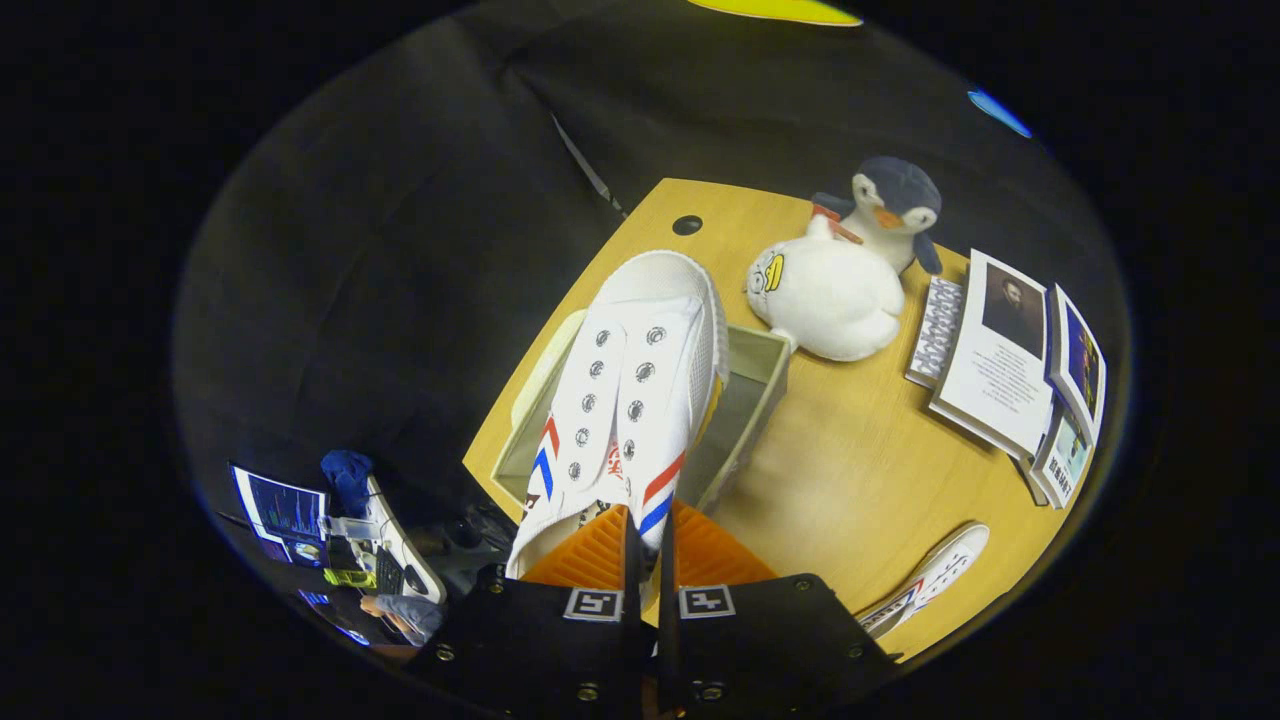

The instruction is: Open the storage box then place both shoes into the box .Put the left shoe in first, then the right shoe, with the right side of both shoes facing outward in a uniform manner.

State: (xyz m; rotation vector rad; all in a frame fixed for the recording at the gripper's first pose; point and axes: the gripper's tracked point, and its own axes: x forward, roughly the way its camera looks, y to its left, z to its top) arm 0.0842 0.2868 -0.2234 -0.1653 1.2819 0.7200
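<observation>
Jaws: you are clamping them (648,545) on the white sneaker's (630,400) heel.
Sneaker: it is hanging toe-forward over the open storage box (755,385).

Wooden table (850,460): open storage box (755,385), plush penguin (850,280), books (1005,365), second shoe (925,580) lying directly on top.

We see a light wooden tabletop (850,470) with a round cable hole (687,225), black cloth walls (400,250) around it, and lit screens (285,510) down beside it.
</observation>
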